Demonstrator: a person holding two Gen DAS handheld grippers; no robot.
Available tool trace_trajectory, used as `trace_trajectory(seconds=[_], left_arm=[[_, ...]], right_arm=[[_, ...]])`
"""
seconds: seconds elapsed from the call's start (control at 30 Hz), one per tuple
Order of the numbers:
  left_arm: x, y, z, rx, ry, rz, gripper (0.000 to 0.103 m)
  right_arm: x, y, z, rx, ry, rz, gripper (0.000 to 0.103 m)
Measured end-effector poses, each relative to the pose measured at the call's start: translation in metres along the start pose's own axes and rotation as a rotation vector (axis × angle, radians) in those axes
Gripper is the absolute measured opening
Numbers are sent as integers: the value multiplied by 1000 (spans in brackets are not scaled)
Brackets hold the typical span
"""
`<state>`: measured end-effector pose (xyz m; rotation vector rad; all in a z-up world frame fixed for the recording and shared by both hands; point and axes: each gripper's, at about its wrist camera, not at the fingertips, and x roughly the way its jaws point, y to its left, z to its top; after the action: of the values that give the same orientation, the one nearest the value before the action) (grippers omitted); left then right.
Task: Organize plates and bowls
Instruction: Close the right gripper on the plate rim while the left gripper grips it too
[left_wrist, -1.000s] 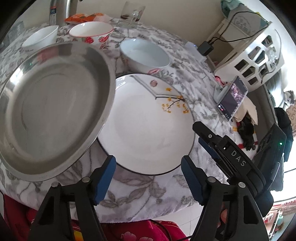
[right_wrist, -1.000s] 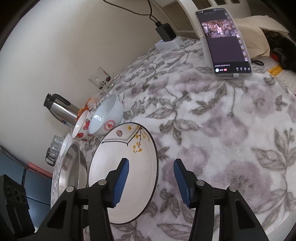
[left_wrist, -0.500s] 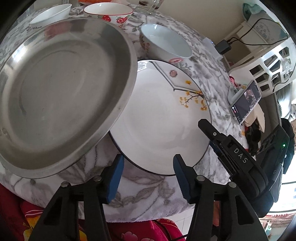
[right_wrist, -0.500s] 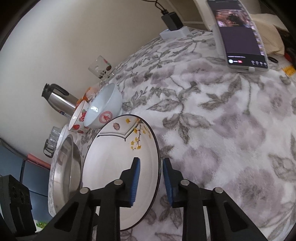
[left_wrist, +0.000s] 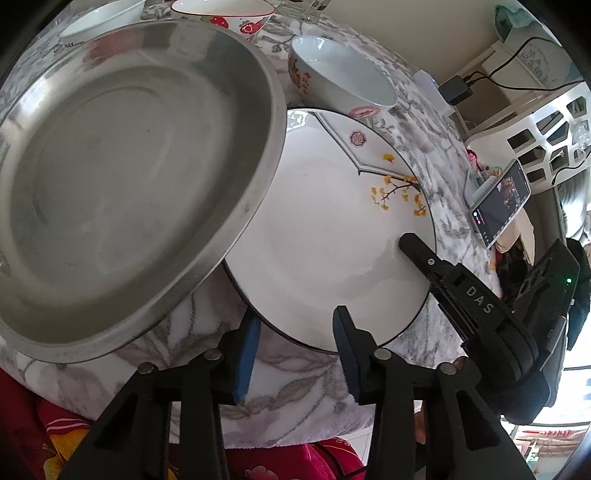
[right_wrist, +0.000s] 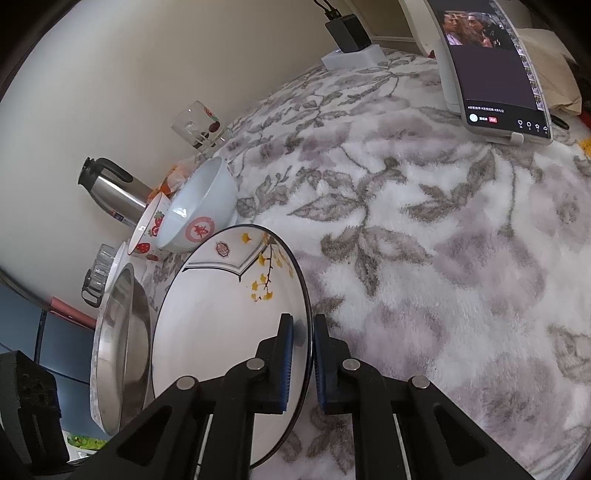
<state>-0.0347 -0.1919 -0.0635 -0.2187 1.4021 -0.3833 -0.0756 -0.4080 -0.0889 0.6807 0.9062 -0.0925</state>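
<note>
right tool (right_wrist: 303, 328) marked "das", clamped on white plate (right_wrist: 221, 325) rim

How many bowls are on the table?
3: a white bowl behind the white plate, a strawberry bowl beside it, and a plain white bowl farther left. Others may be hidden.

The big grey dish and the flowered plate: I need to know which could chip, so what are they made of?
The grey dish looks like brushed stainless steel: dull metallic sheen, rolled rim. The flowered plate looks like glazed ceramic or porcelain: glossy white, printed yellow blossoms, thin dark rim line. It seems the likelier to chip.
</note>
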Motion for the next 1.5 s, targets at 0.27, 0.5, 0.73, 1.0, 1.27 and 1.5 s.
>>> trace_trajectory(seconds=[0.27,0.5,0.73,1.0,1.27,1.5], left_arm=[[2,-7,0,34,-2,-30,26],[7,-19,1,64,9,-60,24],[3,-22,8,67,-29,-30,24],[4,-24,20,69,-86,27,24],[12,-29,25,81,-104,80,24],[18,-30,26,75,-123,101,24]], right_arm=[[-9,-9,6,3,-10,-10,10],[-19,-25,10,24,-21,-17,10],[-21,-30,12,33,-29,-20,10],[-31,-38,18,39,-41,-30,7],[-30,-38,20,35,-27,-34,7],[-27,-36,22,29,-19,-36,7]])
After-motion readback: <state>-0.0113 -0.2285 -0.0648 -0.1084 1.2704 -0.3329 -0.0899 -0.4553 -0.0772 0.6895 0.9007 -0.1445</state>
